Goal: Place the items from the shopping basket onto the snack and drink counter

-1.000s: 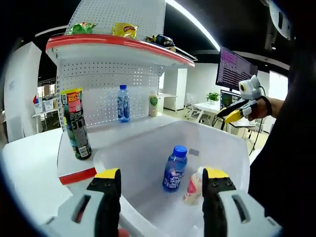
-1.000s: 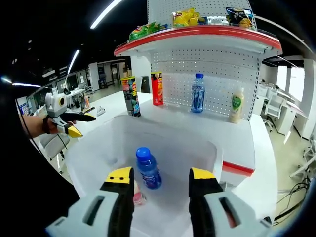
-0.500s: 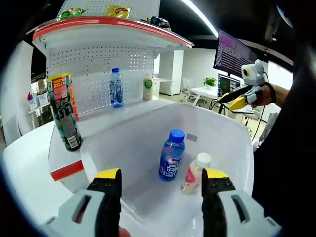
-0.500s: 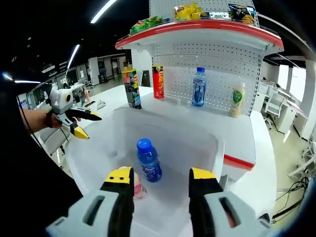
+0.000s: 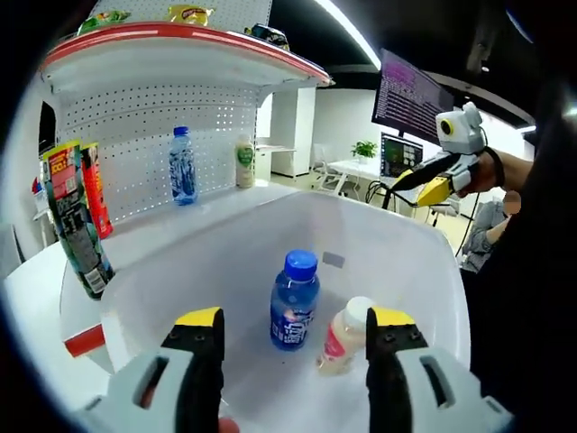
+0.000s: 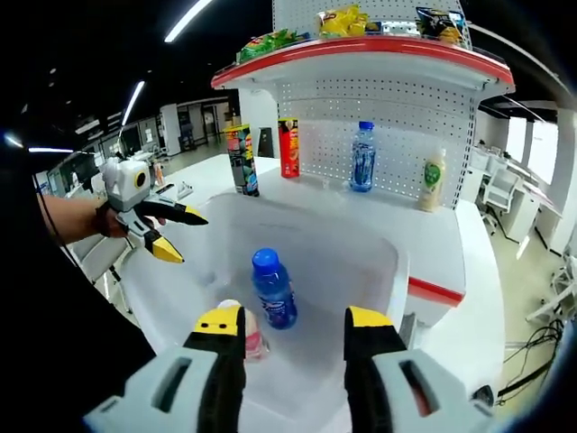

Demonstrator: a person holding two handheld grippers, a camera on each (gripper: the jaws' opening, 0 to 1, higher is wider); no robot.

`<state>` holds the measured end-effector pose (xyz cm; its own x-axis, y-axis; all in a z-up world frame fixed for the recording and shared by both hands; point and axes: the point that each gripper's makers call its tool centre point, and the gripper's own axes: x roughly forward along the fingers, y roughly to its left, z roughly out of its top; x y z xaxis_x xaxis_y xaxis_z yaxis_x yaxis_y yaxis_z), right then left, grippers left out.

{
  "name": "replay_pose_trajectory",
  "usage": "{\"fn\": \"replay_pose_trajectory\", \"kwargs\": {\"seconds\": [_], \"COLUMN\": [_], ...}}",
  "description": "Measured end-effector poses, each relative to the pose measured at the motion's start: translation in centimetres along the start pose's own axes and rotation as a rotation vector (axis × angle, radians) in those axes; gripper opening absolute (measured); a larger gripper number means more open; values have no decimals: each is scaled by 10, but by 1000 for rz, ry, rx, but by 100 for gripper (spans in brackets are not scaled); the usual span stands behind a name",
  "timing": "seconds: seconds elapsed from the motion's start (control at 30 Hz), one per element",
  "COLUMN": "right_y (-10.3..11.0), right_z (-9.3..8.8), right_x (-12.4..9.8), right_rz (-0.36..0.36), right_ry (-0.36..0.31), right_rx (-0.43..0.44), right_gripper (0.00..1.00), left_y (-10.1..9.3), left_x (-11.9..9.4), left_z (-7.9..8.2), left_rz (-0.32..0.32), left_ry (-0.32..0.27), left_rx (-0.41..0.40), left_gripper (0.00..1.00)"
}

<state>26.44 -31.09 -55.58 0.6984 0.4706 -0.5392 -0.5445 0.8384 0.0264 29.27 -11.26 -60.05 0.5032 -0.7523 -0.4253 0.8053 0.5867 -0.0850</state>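
Left gripper [image 5: 293, 325] has dropped closer over the basket [image 5: 397, 244], jaws wide apart, nothing held. Blue bottle [image 5: 294, 299] and pink bottle [image 5: 343, 336] stand inside it, ready to grab. Right gripper [image 6: 293, 329] hangs open too, empty.

The basket [image 5: 397, 253] looks like smooth white plastic with a soft sheen. In it, the blue bottle [image 5: 293, 302] is clear glossy plastic with a printed label; the small pink bottle [image 5: 343, 336] is opaque. The counter [image 6: 442, 239] is smooth white, its back panel [image 6: 397, 135] perforated and matt. Both tongs have matt grey bodies with yellow-and-black tips.
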Motion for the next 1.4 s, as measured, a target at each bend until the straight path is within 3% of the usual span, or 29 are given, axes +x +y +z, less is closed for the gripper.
{"fn": "replay_pose_trajectory", "kwargs": {"seconds": [0.17,0.4,0.63,0.87,1.03,1.3,1.4], "right_y": [0,0,1,-2,-1,-1,-1], "right_z": [-1,-3,-3,-6,-4,-1,1], "right_x": [-2,-5,-7,-10,-11,-11,-12], "right_rz": [-1,-8,-9,-16,-13,-15,-18], "right_ry": [0,2,-6,-5,-8,-13,-17], "right_rx": [0,3,6,15,9,5,5], "right_gripper": [42,41,41,41,40,40,40], "left_y": [2,0,5,7,10,11,13], "left_x": [15,32,55,61,63,81,88], "left_z": [-7,-2,-7,-16,-12,-14,-18], "left_rz": [-15,-24,20,27,37,55,60], "left_ry": [15,8,4,5,-27,-65,-51], "left_rx": [4,21,-35,-55,-58,-17,-13], "left_gripper": [62,62,62,60,59,59,59]}}
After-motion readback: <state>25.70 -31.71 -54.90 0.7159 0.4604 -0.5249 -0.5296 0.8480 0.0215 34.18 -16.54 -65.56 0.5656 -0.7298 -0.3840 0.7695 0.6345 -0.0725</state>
